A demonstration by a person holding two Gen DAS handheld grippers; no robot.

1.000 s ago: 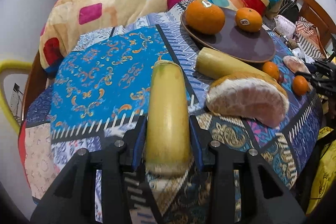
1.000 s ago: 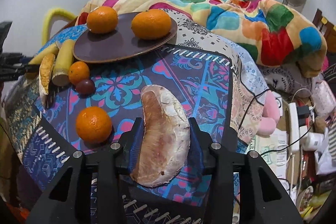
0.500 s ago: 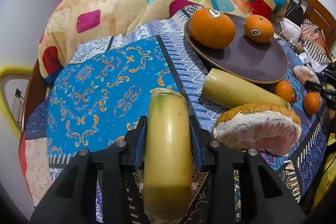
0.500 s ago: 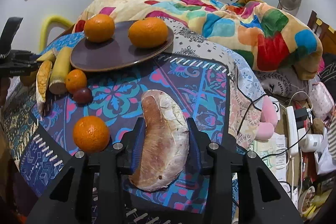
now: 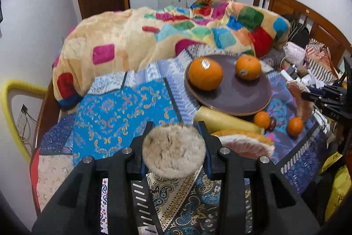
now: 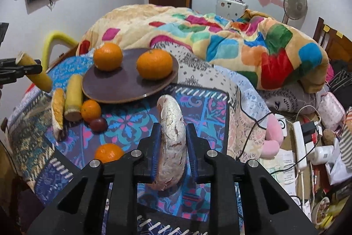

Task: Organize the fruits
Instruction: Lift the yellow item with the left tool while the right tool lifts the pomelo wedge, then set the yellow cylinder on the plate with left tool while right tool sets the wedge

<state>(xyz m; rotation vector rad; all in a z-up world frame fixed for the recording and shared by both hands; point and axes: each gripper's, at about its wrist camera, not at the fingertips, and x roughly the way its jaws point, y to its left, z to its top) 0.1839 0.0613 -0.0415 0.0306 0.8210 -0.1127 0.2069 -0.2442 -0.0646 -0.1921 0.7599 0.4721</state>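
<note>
Gripping a yellow banana piece (image 5: pixel 173 152) end-on, the left gripper (image 5: pixel 175 147) has its fingers clamped on the fruit's sides, above the patterned bed cover (image 5: pixel 114 111). To its right lie a second banana piece (image 5: pixel 226 121) and a pomelo wedge (image 5: pixel 244 142), then the brown plate (image 5: pixel 242 94) bearing two oranges (image 5: pixel 205 74). Farther right, the right gripper (image 6: pixel 172 147) has just been closing; its fingers pinch a peeled pomelo segment (image 6: pixel 171 140) held upright off the cover, a small orange (image 6: pixel 109 153) resting just left of it.
</note>
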